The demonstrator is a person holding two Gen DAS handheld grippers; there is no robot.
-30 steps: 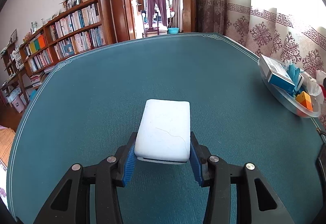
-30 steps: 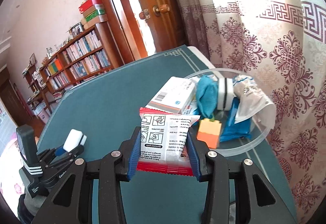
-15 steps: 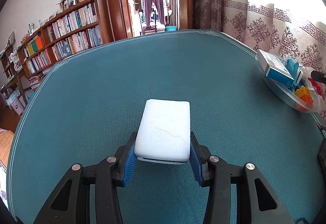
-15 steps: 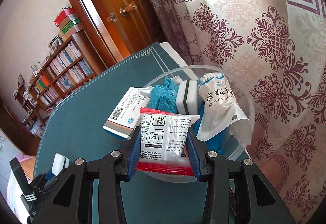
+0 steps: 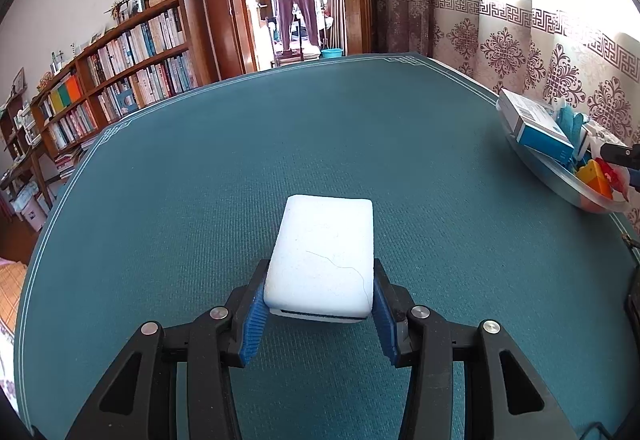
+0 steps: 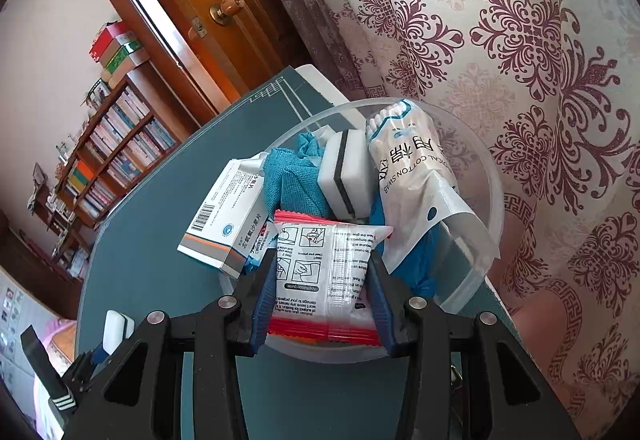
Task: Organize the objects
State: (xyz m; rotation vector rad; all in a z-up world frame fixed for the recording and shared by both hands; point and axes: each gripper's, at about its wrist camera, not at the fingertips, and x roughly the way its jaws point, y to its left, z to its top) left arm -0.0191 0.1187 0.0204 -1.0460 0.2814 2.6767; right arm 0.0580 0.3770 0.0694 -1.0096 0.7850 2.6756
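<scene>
Only the right wrist view looks down into the clear round plastic bowl, where a white medicine box with a barcode, a folded teal cloth, a white sponge with a dark stripe and a clear bag of cotton swabs are piled. The right tongs are clenched on a white sachet with red ends, held over the near part of the bowl. Left of the bowl and well apart from it, the same view catches the left tongs.

The left wrist view shows what those hold: the left tongs grasp a white rectangular sponge block by its near end, above the table. There the bowl sits at the table's right edge, an orange block visible inside.

The table is covered in teal cloth with a pale border line; beyond it stand a wooden bookshelf, an open door and patterned curtains.

A second ago the sachet was short of the bowl, over bare table; now it hangs above the contents. The sponge block has not moved.
</scene>
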